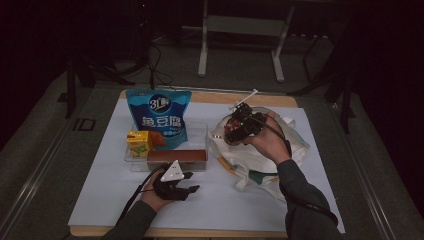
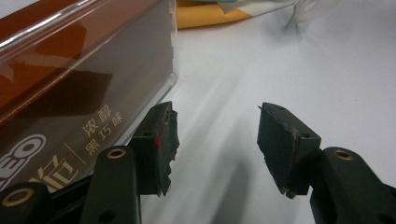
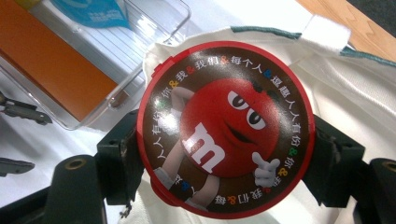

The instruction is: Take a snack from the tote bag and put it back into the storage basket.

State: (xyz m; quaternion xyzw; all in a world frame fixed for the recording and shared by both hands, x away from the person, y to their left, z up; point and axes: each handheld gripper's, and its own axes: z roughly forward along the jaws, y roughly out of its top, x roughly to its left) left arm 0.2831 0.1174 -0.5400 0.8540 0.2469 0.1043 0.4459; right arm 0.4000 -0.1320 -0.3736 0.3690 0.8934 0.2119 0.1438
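Candy tin (image 3: 225, 128) clamped in right tool (image 3: 224, 154), lid print readable close-up; left tool (image 2: 212, 144) wide, empty beside brown box (image 2: 70, 93).

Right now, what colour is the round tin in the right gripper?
The round tin has a red rim and a brown face with a red cartoon candy figure; it shows best in the right gripper view.

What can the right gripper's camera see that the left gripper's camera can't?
The right gripper view alone has the round red candy tin clamped in the right gripper, the white cloth bag under it, and a corner of the blue snack bag. The left gripper view alone has the open, empty left gripper and the gold writing on the box. Both see the brown box in the clear tray on the white table sheet.
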